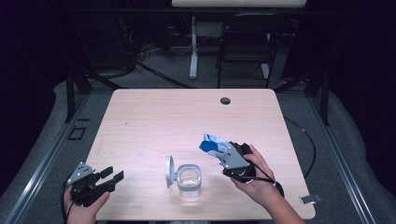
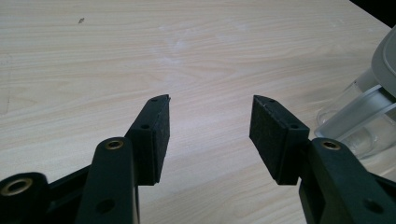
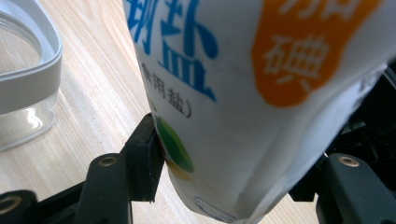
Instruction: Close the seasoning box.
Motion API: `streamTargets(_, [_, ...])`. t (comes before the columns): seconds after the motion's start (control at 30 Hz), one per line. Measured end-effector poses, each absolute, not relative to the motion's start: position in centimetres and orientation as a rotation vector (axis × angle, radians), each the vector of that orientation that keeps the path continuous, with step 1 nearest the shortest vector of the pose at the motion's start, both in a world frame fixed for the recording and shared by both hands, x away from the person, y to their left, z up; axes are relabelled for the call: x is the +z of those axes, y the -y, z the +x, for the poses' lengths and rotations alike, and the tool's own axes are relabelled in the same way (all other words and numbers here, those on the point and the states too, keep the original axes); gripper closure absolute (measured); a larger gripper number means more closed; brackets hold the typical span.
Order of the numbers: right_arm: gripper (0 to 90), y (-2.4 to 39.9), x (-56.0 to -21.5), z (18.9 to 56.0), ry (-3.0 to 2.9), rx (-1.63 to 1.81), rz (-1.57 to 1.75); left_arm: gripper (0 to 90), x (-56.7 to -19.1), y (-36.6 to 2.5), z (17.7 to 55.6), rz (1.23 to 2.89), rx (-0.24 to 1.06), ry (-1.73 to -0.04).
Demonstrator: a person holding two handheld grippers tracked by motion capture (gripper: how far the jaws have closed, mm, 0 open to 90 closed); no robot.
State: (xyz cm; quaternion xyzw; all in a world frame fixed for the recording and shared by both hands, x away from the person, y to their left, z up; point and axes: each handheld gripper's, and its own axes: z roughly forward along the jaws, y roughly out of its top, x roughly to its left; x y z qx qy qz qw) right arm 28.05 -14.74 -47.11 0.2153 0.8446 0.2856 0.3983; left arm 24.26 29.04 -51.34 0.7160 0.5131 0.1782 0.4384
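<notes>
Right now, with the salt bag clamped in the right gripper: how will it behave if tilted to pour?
The salt bag looks like soft printed film, so it will probably sag and fold around the right gripper. Its belly bulges between the jaws, so the contents may shift suddenly. The glossy surface could slip. The clear jar with its open lid looks rigid.

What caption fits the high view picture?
Right gripper holds a salt bag near an open clear jar.

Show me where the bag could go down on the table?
Bare wood runs across the table behind the clear jar, up to the round hole. It is crowded near the front, where jar, bag and both tools sit.
</notes>
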Motion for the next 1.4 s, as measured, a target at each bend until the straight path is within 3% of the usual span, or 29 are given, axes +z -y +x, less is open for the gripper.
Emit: streamTargets(1.4, [41.1,13.5,-49.0,27.8,-2.212,0.566,0.388,48.2,-51.5,-29.3,24.3,1.776,0.445,-1.287])
